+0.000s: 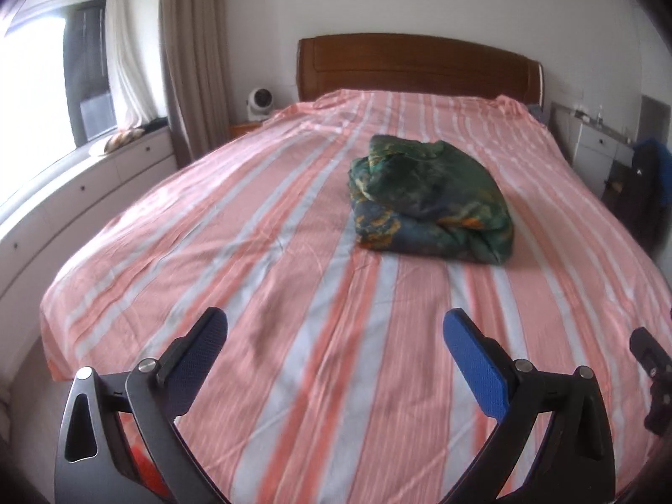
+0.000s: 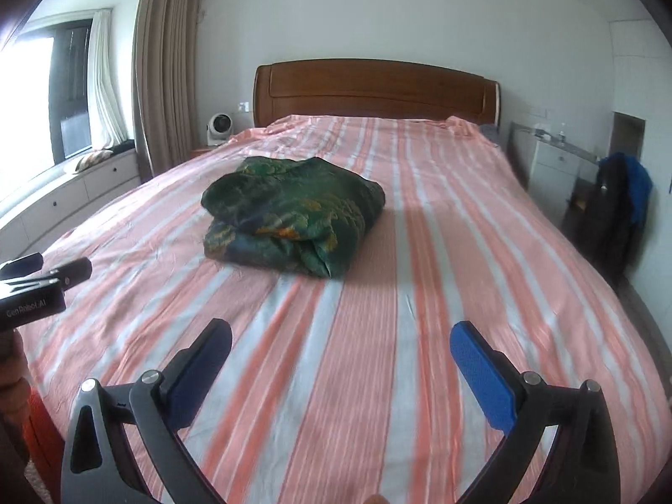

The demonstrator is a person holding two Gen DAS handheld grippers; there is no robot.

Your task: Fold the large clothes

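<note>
We see the folded green garment [image 1: 428, 197] mid-bed [image 1: 294, 336], headboard [image 1: 416, 67] beyond, a window bench [image 1: 84, 176] alongside. Both our left hand-held gripper [image 1: 336, 336] and right hand-held gripper [image 2: 340, 344] hover spread wide, gripping nothing, over bare striped sheet.

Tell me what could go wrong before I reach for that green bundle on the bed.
1. The dark green patterned cloth bundle is stacked in loose layers; a pinch may lift only the top one.
2. It rests directly on the pink striped bedsheet, so the open left gripper or right gripper might snag the sheet too.
</note>
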